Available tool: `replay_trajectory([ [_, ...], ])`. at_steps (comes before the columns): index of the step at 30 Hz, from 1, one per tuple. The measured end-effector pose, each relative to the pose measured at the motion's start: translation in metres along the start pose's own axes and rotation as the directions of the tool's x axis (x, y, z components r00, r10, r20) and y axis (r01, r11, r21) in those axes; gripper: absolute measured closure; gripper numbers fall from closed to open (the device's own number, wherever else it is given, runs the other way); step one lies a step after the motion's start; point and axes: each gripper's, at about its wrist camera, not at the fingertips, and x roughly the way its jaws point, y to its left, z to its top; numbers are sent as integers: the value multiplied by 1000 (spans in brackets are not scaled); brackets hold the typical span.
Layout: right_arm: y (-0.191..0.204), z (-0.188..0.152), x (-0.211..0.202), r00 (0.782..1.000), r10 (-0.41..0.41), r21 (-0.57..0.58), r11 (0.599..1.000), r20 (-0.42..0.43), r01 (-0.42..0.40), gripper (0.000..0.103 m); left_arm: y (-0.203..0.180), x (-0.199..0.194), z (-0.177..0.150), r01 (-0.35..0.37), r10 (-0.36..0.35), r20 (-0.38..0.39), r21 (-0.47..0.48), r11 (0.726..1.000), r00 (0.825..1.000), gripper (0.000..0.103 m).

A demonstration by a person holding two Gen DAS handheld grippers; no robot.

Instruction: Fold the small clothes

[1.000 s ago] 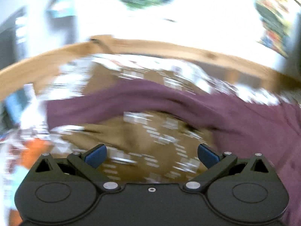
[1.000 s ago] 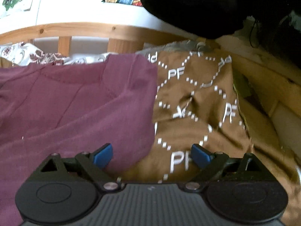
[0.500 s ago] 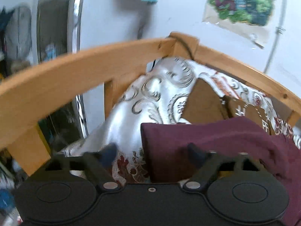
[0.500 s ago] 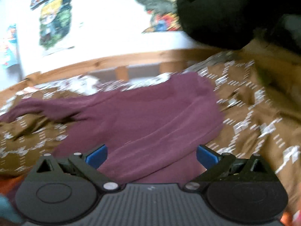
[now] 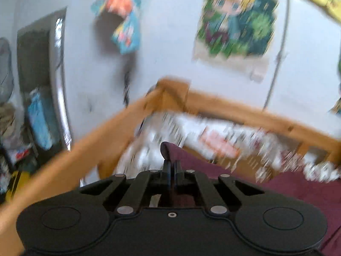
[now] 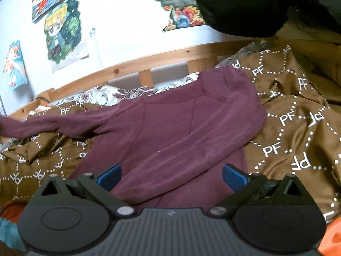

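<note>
**Maroon top spread on the bed, one sleeve end clamped in the left tool**

A brown bedspread (image 6: 298, 111) printed with white "PF" lettering and dotted hexagons covers most of the bed, rumpled into folds on both sides. A wooden bed rail (image 6: 149, 61) runs along its far edge against a white wall hung with cartoon posters (image 6: 61, 32). Under the bedspread's far edge a white sheet with a dark floral print (image 6: 102, 95) shows.

On the bedspread lies the maroon long-sleeved top (image 6: 174, 132), its body roughly flat in the middle of the bed. One sleeve is folded across the body, running from the shoulder down toward the right gripper. The other sleeve stretches away to the left, over the crumpled brown cloth.

The right gripper (image 6: 171, 173) hangs just above the near edge of the top with its blue-padded fingers (image 6: 109, 173) spread wide, grasping nothing.

The left gripper (image 5: 170, 167) is clenched on a fold of the maroon cloth (image 5: 168, 150), which pokes up between its closed fingers. This view is motion-blurred; the rail's corner post (image 5: 172, 93) stands close behind the pinched cloth.

A black shape (image 6: 245, 4) blocks the upper right of the right wrist view.
</note>
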Motion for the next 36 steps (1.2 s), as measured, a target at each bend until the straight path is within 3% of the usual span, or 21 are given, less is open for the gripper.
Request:
replay_trajectory([
  [5,-6,3,-5,1000,29,21,999,11,-30,0,-44,-43,35,144,-151,73,87,986,986,102],
  [8,-9,6,-9,999,38,24,999,23,-38,0,-90,-65,40,261,-276,91,151,953,957,102],
  [11,-14,10,-14,999,20,42,999,32,-22,0,-145,-81,36,382,-407,82,217,898,910,102],
  [16,-33,21,-27,997,-47,72,997,64,43,0,-239,-85,4,583,-600,-38,292,758,799,102],
  [22,-74,34,-38,978,-187,108,978,89,177,0,-326,-67,-75,717,-686,-225,325,616,692,102],
  [24,-88,37,-40,968,-231,124,968,93,219,0,-347,-58,-108,741,-682,-296,331,584,669,102],
  [29,-121,41,-43,948,-303,195,940,103,279,0,-375,-36,-177,776,-664,-403,293,559,630,102],
  [33,-132,39,-37,945,-317,208,933,82,295,0,-381,-23,-206,783,-645,-451,270,560,617,100],
  [35,-133,36,-33,947,-313,212,932,70,293,0,-381,-19,-215,790,-637,-480,256,557,604,97],
  [36,-133,35,-31,949,-308,214,933,62,289,0,-380,-17,-219,789,-632,-488,244,564,602,88],
])
